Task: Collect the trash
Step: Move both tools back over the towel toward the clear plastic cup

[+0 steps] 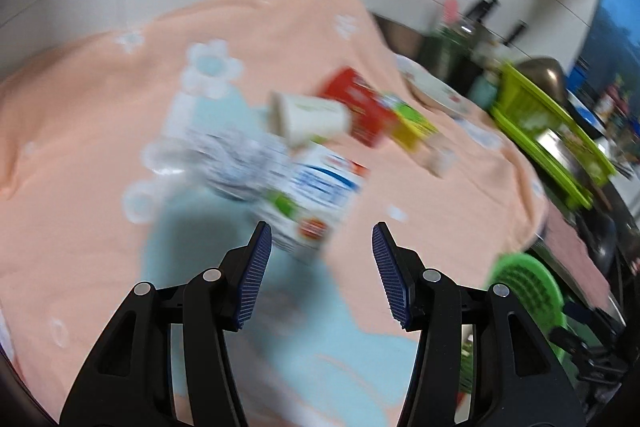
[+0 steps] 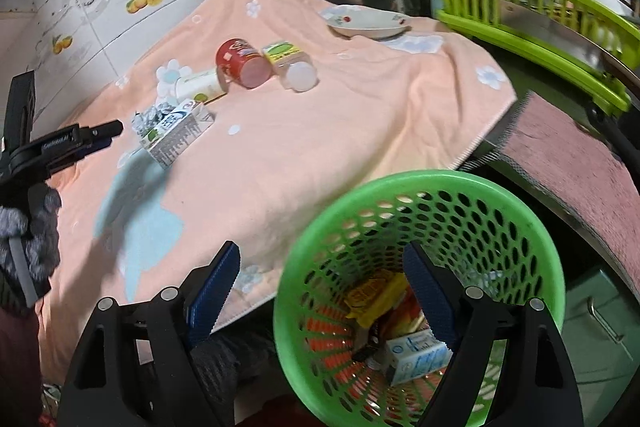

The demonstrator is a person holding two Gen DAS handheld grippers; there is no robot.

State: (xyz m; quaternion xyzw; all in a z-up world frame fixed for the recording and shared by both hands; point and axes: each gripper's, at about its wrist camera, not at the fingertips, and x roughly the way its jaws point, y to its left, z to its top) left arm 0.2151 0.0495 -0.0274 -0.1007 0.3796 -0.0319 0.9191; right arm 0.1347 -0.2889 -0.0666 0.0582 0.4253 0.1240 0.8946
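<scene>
A peach flowered towel (image 2: 304, 147) covers the bench, and the litter still to be gathered lies in a loose cluster toward its far left. Nearest the left claw (image 1: 322, 247) is a milk carton (image 2: 176, 139) on its side, with a wad of crumpled foil (image 2: 150, 117) touching its far end. Beyond them lie a tipped white paper cup (image 2: 200, 87), a red can (image 2: 242, 63) and a clear jar with a yellow-green label (image 2: 290, 65), the can and jar side by side.

The left claw hangs released above the towel, nothing between its blue pads (image 1: 256, 275). Its own view is badly smeared, so the carton's print and the foil blur together and labels cannot be read. From the right wrist only its black tip and a grey-gloved hand (image 2: 34, 231) show at the left edge.

The right claw (image 2: 320, 291) also stands released and empty, hovering over a green mesh basket (image 2: 520, 211) at the near right, just off the towel's edge. One of its fingers blocks part of the basket's inside; a yellow wrapper (image 2: 372, 295) and a small blue-and-white carton (image 2: 416, 355) show at the bottom, the rest being too jumbled to name.

A white dish (image 2: 368, 21) sits at the towel's far edge, and a lime dish rack (image 2: 532, 11) to the right is cut off by the frame.
</scene>
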